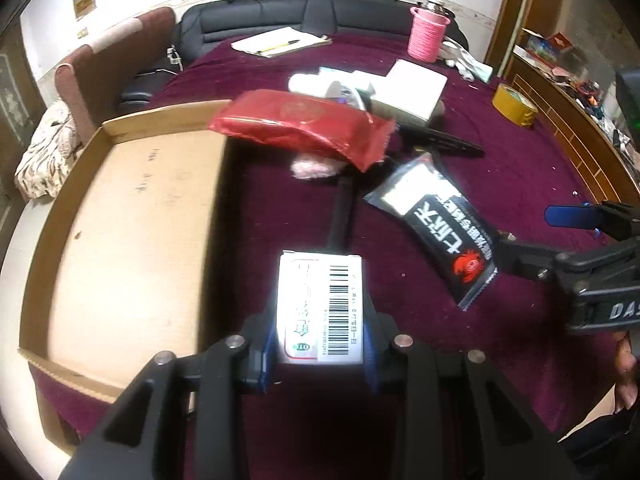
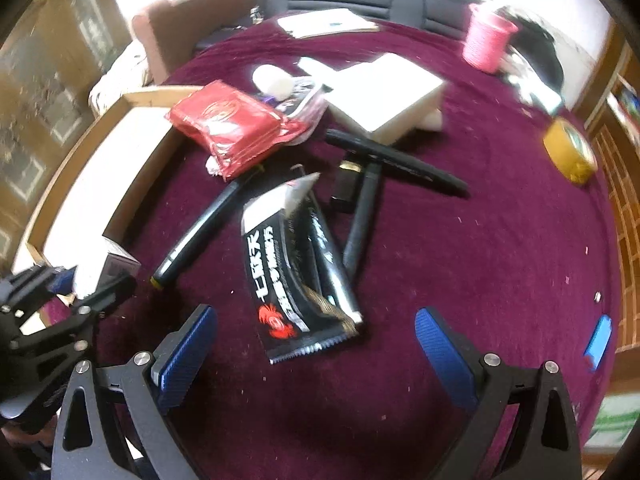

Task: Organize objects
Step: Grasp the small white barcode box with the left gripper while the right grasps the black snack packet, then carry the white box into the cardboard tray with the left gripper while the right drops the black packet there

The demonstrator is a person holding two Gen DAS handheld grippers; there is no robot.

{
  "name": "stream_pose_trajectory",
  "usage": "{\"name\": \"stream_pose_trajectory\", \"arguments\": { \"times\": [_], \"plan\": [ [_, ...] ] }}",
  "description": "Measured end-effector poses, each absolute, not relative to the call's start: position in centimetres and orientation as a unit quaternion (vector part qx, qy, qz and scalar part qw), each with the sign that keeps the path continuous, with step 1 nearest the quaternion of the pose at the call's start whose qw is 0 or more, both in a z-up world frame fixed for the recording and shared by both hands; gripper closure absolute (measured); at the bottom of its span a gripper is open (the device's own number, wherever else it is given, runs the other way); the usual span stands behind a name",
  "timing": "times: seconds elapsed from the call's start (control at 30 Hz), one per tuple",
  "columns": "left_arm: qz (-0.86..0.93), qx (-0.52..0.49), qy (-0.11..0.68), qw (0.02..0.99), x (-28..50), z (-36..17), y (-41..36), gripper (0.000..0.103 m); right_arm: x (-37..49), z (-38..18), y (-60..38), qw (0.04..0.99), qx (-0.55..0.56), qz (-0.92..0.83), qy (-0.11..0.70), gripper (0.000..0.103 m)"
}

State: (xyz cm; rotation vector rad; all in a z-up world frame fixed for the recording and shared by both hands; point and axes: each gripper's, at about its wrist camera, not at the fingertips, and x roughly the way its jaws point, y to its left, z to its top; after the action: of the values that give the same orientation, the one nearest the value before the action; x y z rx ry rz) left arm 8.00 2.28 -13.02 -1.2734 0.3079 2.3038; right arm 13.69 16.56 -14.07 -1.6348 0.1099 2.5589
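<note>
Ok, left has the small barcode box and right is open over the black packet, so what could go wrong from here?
The left gripper pinches only the near end of the white barcode box, so it could pivot or slip before reaching the cardboard tray. The right gripper closing on the black snack packet might also snag the black marker beside it.

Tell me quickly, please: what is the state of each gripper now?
Left gripper: closed on a small white box.
Right gripper: open, holding nothing, above a black packet.
</note>
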Motion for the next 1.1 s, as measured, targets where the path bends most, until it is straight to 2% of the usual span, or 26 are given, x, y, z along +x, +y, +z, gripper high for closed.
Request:
{"name": "stream_pose_trajectory", "arguments": {
  "times": [0.13,0.23,0.3,0.37,0.53,0.7,1.1],
  "plan": [
    [0.851,-0.458,0.111,0.232,8.2,-12.4,1.6,0.070,12.1,-15.0,15.1,0.052,-0.544,0.837,-0.009,0.002],
    [0.858,-0.449,0.110,0.225,8.3,-11.9,1.1,0.070,10.9,-16.2,13.9,0.050,-0.554,0.830,-0.049,0.006],
    [0.861,-0.446,0.109,0.219,8.2,-11.5,0.8,0.070,10.3,-17.3,13.2,0.048,-0.568,0.819,-0.075,0.023],
    [0.864,-0.443,0.109,0.214,8.3,-11.3,0.6,0.070,9.9,-18.7,12.8,0.052,-0.581,0.807,-0.095,0.033],
    [0.869,-0.437,0.109,0.204,8.3,-10.9,-0.1,0.070,10.0,-18.8,13.1,0.057,-0.570,0.814,-0.095,0.037],
    [0.874,-0.434,0.108,0.192,8.2,-10.5,-0.5,0.070,10.2,-18.2,13.9,0.040,-0.569,0.819,-0.053,0.044],
    [0.878,-0.432,0.105,0.176,8.2,-9.5,0.6,0.070,12.7,-15.4,18.2,-0.047,-0.549,0.827,0.117,0.044]
  ]
}}
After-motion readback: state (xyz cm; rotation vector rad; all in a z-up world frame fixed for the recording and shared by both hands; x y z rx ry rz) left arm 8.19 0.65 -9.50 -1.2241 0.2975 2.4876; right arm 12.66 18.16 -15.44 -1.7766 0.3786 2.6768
